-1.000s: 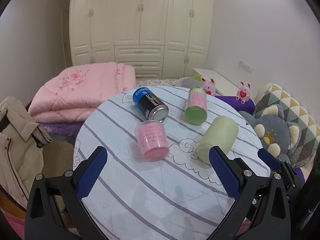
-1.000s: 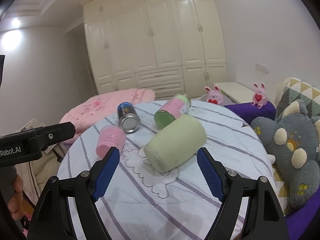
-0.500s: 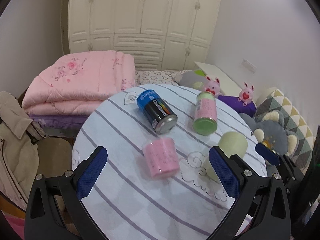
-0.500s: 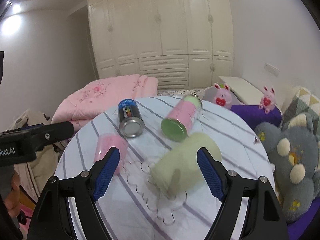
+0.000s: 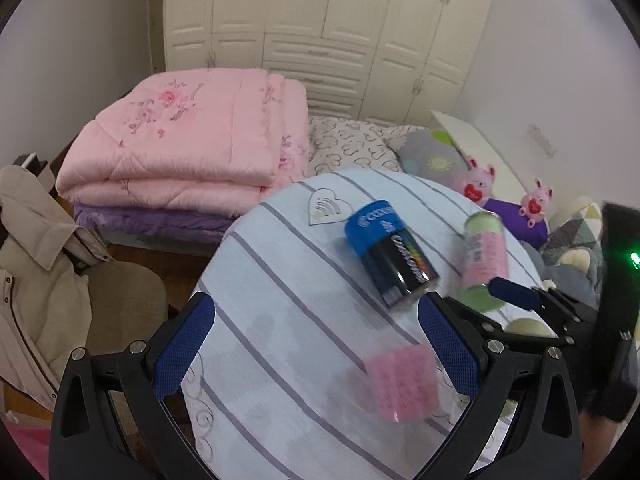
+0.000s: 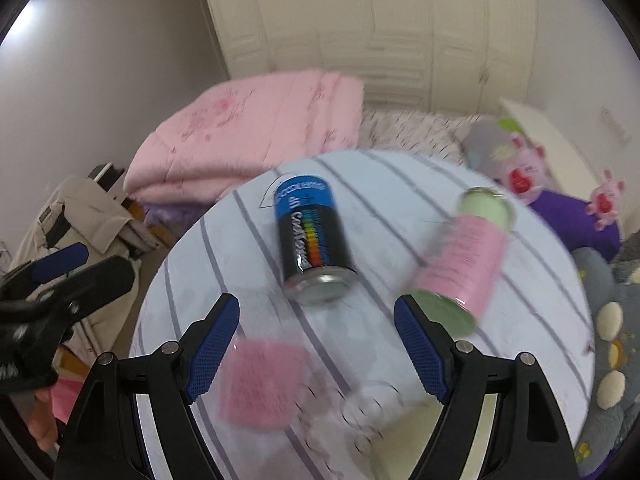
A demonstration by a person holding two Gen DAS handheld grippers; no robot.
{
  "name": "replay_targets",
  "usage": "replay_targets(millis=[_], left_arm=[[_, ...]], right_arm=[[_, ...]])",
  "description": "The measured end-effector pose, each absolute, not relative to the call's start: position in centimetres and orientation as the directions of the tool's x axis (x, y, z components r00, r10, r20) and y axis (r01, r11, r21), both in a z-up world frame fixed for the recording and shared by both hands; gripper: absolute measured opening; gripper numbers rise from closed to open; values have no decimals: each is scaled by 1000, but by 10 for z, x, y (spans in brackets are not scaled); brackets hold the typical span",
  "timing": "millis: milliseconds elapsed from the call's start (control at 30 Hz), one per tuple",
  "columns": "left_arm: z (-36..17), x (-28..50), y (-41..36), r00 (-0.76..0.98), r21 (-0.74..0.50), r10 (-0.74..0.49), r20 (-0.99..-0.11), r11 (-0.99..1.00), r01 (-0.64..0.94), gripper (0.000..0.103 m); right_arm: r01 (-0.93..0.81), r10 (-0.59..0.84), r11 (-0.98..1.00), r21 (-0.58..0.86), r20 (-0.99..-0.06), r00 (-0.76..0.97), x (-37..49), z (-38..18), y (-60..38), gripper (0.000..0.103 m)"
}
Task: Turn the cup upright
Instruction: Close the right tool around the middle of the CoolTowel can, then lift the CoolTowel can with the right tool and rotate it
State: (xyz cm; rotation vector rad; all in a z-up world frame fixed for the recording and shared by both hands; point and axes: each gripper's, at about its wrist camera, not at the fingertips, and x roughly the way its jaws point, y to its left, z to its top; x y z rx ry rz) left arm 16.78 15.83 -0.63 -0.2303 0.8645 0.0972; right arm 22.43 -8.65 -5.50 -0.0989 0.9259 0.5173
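Below right gripper (image 6: 316, 344) — green cup (image 6: 404, 428), jaws apart

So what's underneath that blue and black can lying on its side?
The blue and black can rests on a striped tablecloth with a heart emblem just behind it. The cloth hides the table itself.

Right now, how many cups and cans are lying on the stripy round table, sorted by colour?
Pink cup: 1
Pale green cup, only partly seen at the table's near edge: 1
Blue and black can: 1
Pink and green can: 1
Total: 4, all on the round table.
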Motion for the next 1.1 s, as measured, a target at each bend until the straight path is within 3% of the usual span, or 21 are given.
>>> replay_targets(millis=[533,633,667,1100], left_arm=[[-46,205,175,559,-171,-47,-828,970,-172,103],[-48,208,171,555,-166,-48,-830,973,-163,103],[-48,209,170,553,-164,-50,-832,974,-158,103],[-30,193,163,586,-186,-74,-807,973,-133,103]], right_arm=[[-425,266,898,116,-912,313,301,-111,-41,81],[-430,267,896,115,-912,311,301,-114,-42,79],[-430,277,894,126,-910,310,301,-115,-43,72],[-418,295,901,116,-870,395,292,-91,-50,70]])
